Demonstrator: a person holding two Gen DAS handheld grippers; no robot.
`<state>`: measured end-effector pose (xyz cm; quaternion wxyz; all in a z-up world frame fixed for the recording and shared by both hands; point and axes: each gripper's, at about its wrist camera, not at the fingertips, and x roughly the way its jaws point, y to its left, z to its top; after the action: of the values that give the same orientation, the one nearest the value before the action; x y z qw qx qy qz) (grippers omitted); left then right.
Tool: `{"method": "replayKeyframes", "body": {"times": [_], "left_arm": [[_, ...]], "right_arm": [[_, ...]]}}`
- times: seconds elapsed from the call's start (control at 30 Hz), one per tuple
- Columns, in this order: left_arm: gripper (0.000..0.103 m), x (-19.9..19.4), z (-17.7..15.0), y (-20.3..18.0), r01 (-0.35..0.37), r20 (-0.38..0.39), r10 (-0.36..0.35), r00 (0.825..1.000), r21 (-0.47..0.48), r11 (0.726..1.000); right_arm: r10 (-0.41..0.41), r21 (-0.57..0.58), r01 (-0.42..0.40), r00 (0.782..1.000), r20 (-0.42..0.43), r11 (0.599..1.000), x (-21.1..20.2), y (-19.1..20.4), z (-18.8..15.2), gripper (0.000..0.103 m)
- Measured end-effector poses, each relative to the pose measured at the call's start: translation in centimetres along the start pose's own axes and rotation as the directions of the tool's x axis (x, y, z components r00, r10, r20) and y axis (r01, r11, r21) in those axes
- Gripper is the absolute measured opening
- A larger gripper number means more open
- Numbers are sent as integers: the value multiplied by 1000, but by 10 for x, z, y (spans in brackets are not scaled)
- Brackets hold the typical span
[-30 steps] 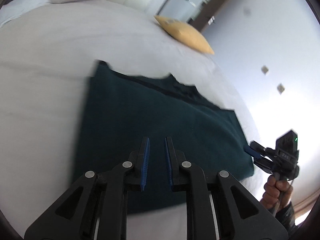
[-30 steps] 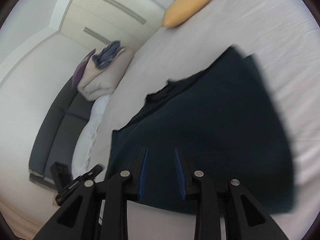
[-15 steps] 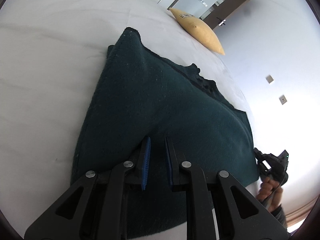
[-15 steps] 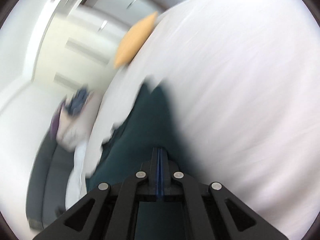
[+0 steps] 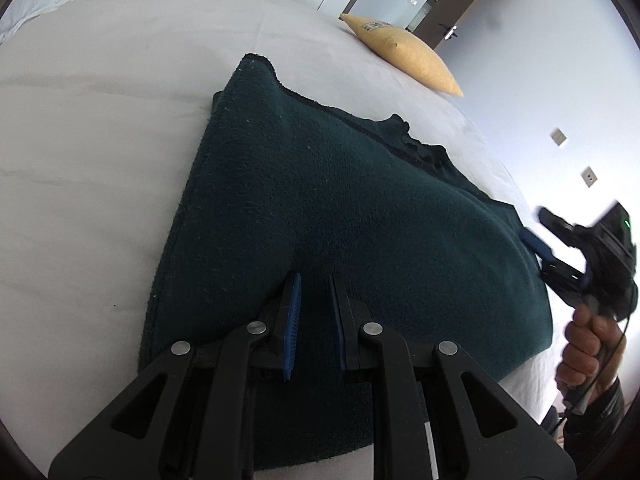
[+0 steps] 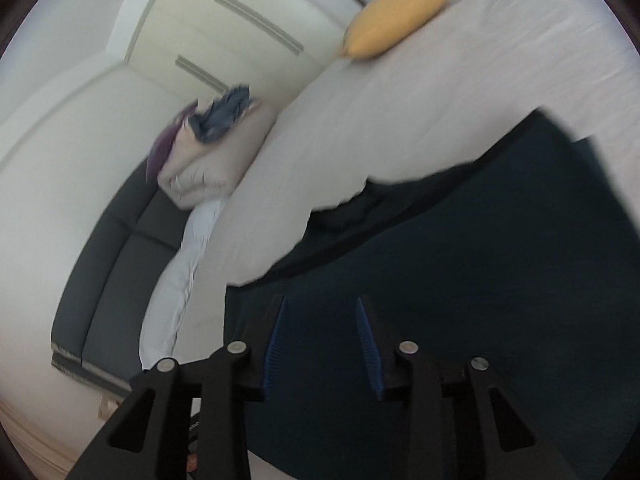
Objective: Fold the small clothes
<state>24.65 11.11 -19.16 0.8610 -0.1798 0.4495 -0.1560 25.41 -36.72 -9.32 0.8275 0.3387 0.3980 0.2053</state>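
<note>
A dark green knitted garment (image 5: 340,216) lies spread flat on the white bed (image 5: 100,128); it also shows in the right wrist view (image 6: 480,260). My left gripper (image 5: 314,280) is open with a narrow gap, its tips just above the garment's near middle. My right gripper (image 6: 322,304) is open and empty above the garment's near edge. The right gripper also shows in the left wrist view (image 5: 548,236) at the garment's right edge, held by a hand.
A yellow pillow (image 5: 404,56) lies at the bed's far end, also in the right wrist view (image 6: 396,16). Folded bedding with a blue cloth on top (image 6: 212,148) sits on a dark sofa (image 6: 116,272) beside the bed.
The right gripper was shut half a second ago and is now open; it swung back over the garment. The left gripper came lower over the garment and stays open.
</note>
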Motion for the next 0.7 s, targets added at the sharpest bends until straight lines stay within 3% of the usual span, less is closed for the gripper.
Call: {"method": "replayKeyframes", "body": {"times": [0.1, 0.23, 0.3, 0.37, 0.47, 0.6, 0.7], "left_arm": [[14, -1, -2, 0, 2, -1, -2, 1000, 0, 1000], [14, 1, -3, -4, -5, 0, 5, 1000, 5, 1000], [14, 1, -3, -6, -12, 5, 12, 1000, 10, 1000], [14, 1, -4, -6, -12, 10, 12, 1000, 8, 1000], [14, 0, -5, -3, -3, 13, 3, 1000, 0, 1000], [14, -4, -5, -1, 11, 12, -10, 1000, -19, 1000], [14, -13, -6, 6, 33, 2, -33, 999, -42, 999]], "right_arm": [[-32, 43, 35, 998, -55, 998, 26, -15, 0, 42], [-31, 118, 32, 999, -13, 992, 12, -52, -6, 13], [-70, 153, 63, 997, 42, 986, -14, -69, -8, 12], [-127, 194, 108, 988, 89, 975, -37, -76, -8, 24], [-26, 184, 8, 995, 94, 983, -51, -64, -23, 35], [105, 65, -101, 992, -67, 993, -20, -16, -54, 45], [69, 18, -67, 983, -169, 998, 6, -9, -73, 46]]}}
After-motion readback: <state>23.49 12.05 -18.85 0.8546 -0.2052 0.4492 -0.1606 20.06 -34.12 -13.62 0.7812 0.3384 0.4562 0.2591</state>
